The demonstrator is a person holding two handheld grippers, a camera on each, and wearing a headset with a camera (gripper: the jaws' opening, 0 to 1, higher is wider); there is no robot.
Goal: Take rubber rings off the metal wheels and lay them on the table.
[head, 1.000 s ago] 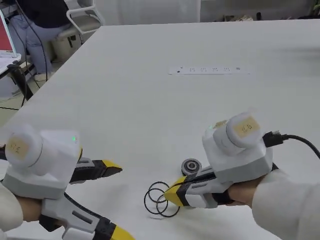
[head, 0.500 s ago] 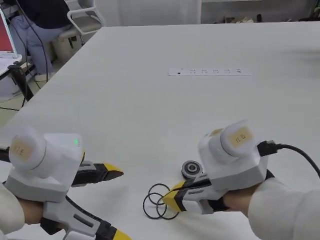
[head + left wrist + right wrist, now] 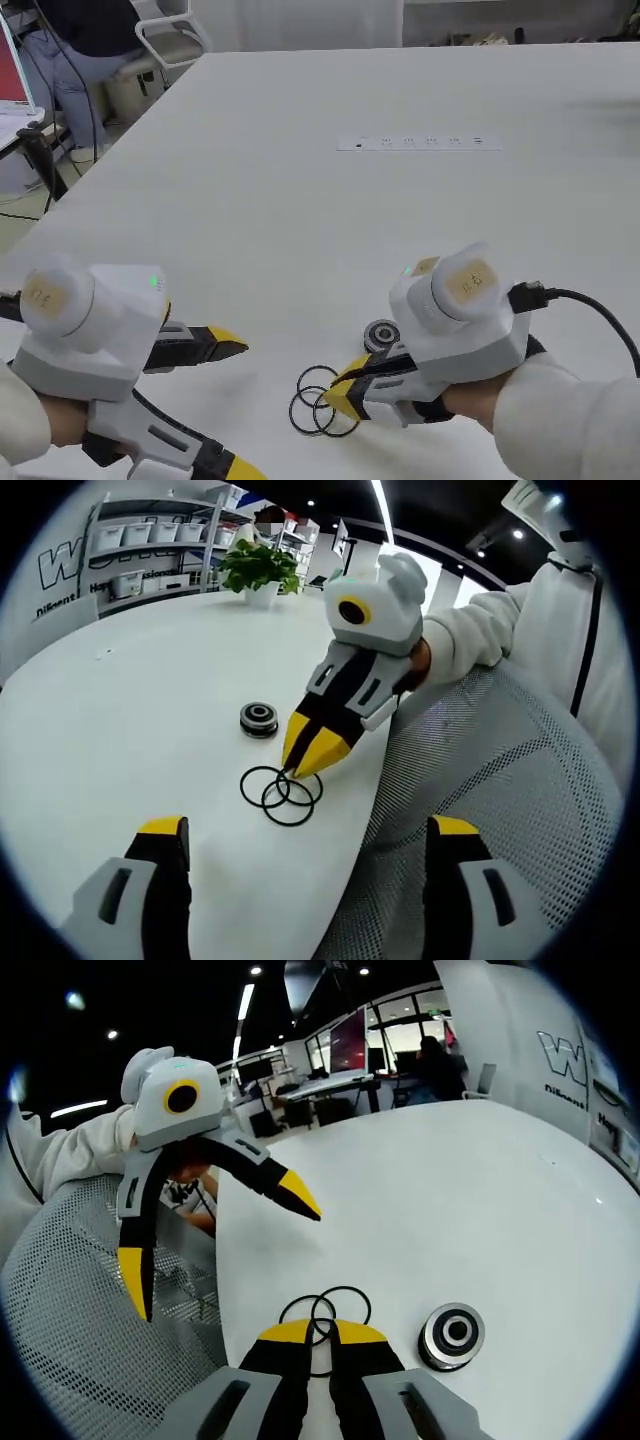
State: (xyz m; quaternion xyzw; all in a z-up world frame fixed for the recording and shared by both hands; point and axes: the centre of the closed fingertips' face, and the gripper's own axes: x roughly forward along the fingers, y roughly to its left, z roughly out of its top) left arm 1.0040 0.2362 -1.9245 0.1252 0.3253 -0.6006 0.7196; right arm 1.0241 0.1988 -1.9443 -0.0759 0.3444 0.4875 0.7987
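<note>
Black rubber rings lay overlapped on the white surface beside the metal wheel. Right gripper had its jaws closed, tips touching the rings; left gripper gaped wide, empty.

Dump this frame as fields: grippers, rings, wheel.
left gripper: open, empty, at the table's near edge
right gripper: shut, tips at the ring pile; can't tell if it pinches one
rubber rings: three, overlapping, flat on table
metal wheel: flat on table, beside the rings, not touching them
</note>
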